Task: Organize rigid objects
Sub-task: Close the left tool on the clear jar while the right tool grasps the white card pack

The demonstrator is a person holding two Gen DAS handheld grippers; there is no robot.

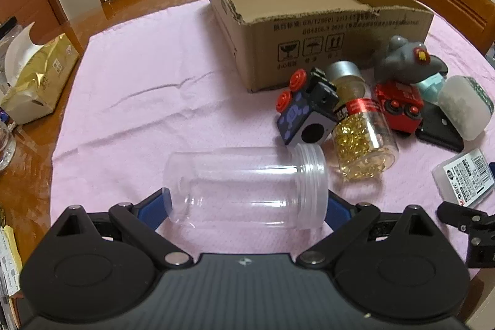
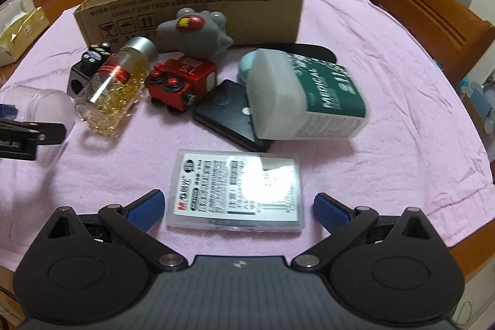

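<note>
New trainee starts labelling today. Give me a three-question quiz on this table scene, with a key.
1. True or false: the cardboard box already holds a toy.
2. What lies between the fingers of the left gripper: A) the capsule bottle, B) the clear empty jar, C) the red toy car?
3. Which flat item sits between the open fingers of the right gripper?

Key: 1 false, its visible floor is bare. 2 B. 3 the clear labelled case.

Left tool (image 1: pixel 247 203) spread around clear jar (image 1: pixel 247 186) lying sideways; cardboard box (image 1: pixel 309 20) beyond
</note>
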